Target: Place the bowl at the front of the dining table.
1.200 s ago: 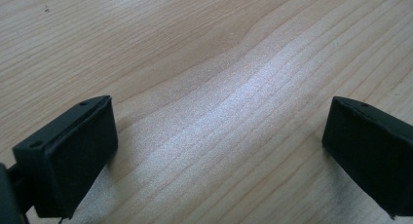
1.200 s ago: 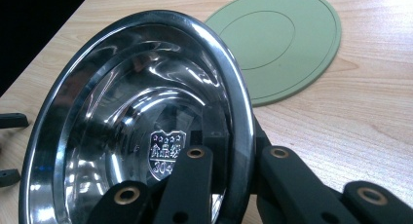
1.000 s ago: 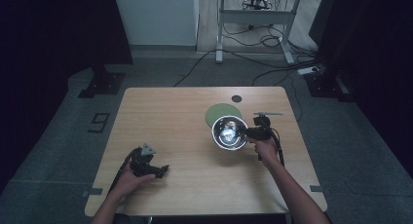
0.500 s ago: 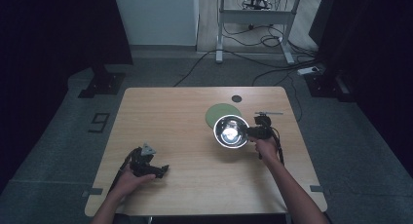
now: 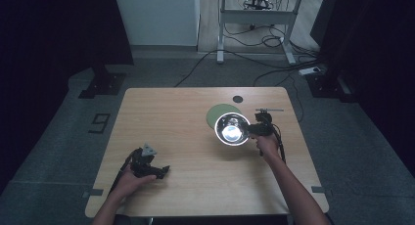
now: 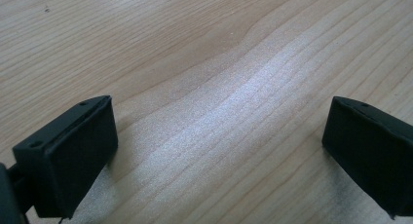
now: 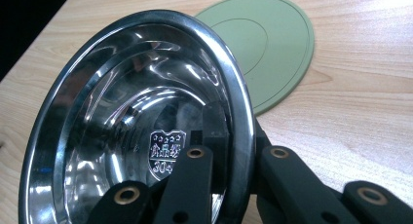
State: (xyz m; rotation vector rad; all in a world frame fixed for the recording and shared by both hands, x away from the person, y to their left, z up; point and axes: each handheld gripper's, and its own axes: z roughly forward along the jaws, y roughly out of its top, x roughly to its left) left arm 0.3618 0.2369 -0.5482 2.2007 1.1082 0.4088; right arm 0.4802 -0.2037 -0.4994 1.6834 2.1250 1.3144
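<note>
I saw lab space — black curtains (image 5: 58, 34), cables on grey floor (image 5: 254, 68), metal desk frame (image 5: 254, 19), lone wooden table (image 5: 186, 117).

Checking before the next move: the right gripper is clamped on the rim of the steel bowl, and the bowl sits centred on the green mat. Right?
Not quite. The right gripper does clamp the steel bowl by its rim, but the bowl isn't centred on the green mat: the right gripper view shows it tilted up beside the mat, covering only its near edge.

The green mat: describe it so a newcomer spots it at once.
Start at the wooden table and look toward its far right part, where the right gripper holds a shiny steel bowl by the rim. Just behind the bowl lies the green mat: flat, round, matte, the only green thing.
</note>
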